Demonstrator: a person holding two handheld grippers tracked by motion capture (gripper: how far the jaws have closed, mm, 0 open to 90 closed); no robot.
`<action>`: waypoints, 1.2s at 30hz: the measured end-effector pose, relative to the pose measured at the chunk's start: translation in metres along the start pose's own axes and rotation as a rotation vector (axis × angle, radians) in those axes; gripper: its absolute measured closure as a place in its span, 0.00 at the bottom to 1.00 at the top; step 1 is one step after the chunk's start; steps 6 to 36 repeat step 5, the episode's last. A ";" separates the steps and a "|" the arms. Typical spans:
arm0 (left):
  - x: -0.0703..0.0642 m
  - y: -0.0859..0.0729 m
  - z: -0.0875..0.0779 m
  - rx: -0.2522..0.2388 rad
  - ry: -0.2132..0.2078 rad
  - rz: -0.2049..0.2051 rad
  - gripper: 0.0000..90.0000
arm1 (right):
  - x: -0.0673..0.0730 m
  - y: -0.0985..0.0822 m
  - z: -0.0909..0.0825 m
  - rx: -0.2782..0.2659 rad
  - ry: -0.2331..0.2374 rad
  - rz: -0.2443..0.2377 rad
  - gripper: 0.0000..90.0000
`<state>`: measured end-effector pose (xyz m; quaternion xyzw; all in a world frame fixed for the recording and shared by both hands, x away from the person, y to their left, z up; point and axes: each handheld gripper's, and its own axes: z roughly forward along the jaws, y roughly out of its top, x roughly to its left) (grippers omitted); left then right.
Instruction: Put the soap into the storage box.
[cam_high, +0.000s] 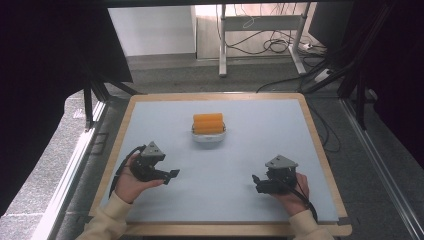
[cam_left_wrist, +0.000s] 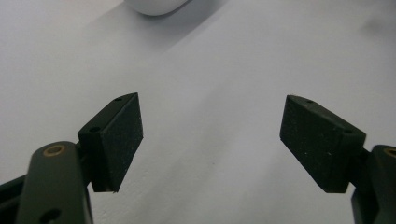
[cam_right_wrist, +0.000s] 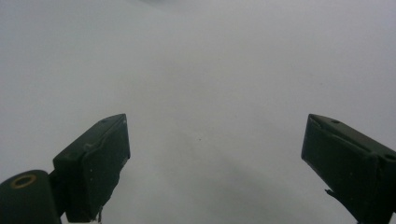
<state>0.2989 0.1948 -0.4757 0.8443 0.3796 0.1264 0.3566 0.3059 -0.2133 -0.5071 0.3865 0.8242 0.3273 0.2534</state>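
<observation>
An orange ridged block (cam_high: 208, 122) rests on top of a shallow white bowl (cam_high: 209, 138) at the middle of the pale table mat. My left gripper (cam_high: 171, 175) lies low over the mat at front left, held in a hand, jaws wide apart with nothing between them (cam_left_wrist: 212, 140). The white bowl's rim (cam_left_wrist: 156, 5) peeks in at the top of the left gripper view. My right gripper (cam_high: 256, 182) sits at front right in the other hand, jaws spread wide over bare mat (cam_right_wrist: 215, 163).
The mat lies on a wood-edged table (cam_high: 315, 135). Beyond the far edge stand a desk frame (cam_high: 222, 45) and loose cables (cam_high: 272, 45) on the floor. Dark curtains hang on both sides.
</observation>
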 end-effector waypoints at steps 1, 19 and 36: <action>0.000 0.000 0.000 0.000 -0.005 -0.003 0.23 | 0.000 0.000 0.000 0.001 0.000 -0.001 0.09; 0.000 0.001 0.000 0.002 -0.029 -0.002 0.23 | 0.001 0.001 0.001 0.002 0.000 -0.001 0.09; 0.000 0.001 0.000 0.002 -0.029 -0.002 0.23 | 0.001 0.001 0.001 0.002 0.000 -0.001 0.09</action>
